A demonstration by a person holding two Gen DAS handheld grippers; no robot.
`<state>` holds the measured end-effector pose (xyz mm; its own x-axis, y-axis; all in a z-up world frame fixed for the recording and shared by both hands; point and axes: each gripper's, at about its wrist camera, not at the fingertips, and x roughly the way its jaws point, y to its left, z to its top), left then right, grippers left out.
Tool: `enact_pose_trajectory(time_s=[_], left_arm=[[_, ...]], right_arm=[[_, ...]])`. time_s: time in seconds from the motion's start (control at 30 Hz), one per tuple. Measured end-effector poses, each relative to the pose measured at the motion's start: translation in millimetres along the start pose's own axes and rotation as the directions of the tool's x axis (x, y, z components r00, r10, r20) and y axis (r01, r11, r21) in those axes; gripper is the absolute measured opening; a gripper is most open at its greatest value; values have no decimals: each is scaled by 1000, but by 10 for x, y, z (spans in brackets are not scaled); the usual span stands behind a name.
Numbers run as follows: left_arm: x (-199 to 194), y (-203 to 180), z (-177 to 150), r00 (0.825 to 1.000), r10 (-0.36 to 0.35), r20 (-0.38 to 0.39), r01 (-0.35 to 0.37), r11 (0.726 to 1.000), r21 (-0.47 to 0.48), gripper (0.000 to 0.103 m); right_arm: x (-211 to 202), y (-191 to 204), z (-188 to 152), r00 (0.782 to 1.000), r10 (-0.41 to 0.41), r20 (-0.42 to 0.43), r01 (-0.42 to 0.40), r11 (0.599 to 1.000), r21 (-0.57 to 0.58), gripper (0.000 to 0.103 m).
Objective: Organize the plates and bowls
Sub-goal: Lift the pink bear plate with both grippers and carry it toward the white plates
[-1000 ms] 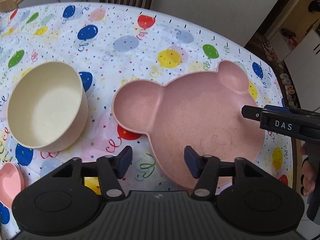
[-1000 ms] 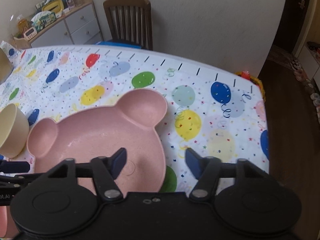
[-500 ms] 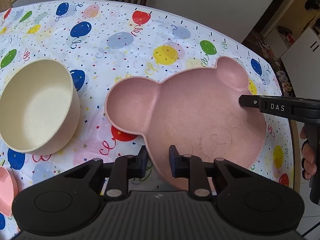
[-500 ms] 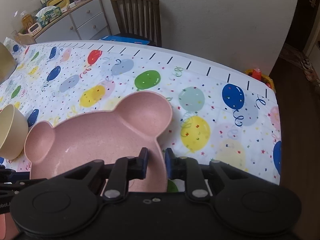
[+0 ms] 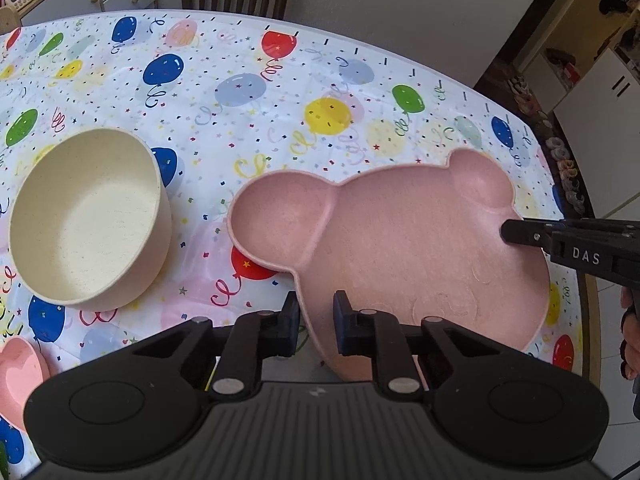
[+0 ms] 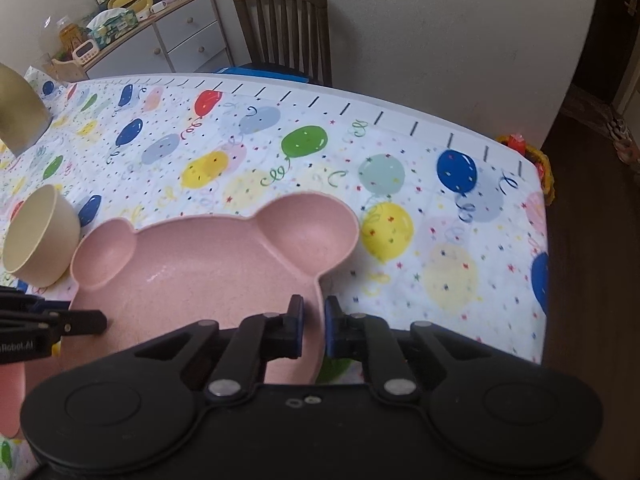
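The plate (image 5: 404,248) lies on the table (image 5: 280,120) near its right end, a bowl (image 5: 86,220) just left of it. A small dish (image 5: 18,372) sits at the near left corner. A chair (image 6: 284,28) stands behind the table, a cabinet (image 6: 176,40) to the chair's left.

A family home's dining room. The worktop (image 6: 460,240) wears a children's balloon-print party cloth, with a wooden slat-back dining chair (image 6: 284,28) pushed against a plain wall. A grey drawer cabinet (image 6: 188,36) in the corner carries household clutter: a tissue box, a small timer, a bottle. A child's bear-shaped pink plate (image 5: 400,248) and cream bowl (image 5: 88,216) sit out, and dark wood flooring (image 6: 592,240) leads to a doorway.
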<state>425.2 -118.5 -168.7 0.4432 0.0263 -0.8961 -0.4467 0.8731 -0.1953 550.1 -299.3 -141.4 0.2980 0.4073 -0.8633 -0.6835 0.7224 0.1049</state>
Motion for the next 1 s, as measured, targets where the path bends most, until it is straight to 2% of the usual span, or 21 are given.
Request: enact_pose_trajectory(time_s=[0.27,0.5,0.77,1.0], left_arm=[[-234,-77,-59,999,-53,9,52,998,46,16],[-590,-80,-161,995,-92,22,90,993,75,16],[-1130,128,-307,990,-122,65,115,988,98,16],[-1556,483,-504,986,-136,92,125,985,119,16]], right_arm=[[-395,-10,-158,1000,-2,25,2,1000,21,8],[-846,106,-288,998,5,70,-7,999,36,7],[-1344,472,-414,991,30,129,-33,999,21,7],[-1629,982,-578,987,36,154,-35,999,-6,7]])
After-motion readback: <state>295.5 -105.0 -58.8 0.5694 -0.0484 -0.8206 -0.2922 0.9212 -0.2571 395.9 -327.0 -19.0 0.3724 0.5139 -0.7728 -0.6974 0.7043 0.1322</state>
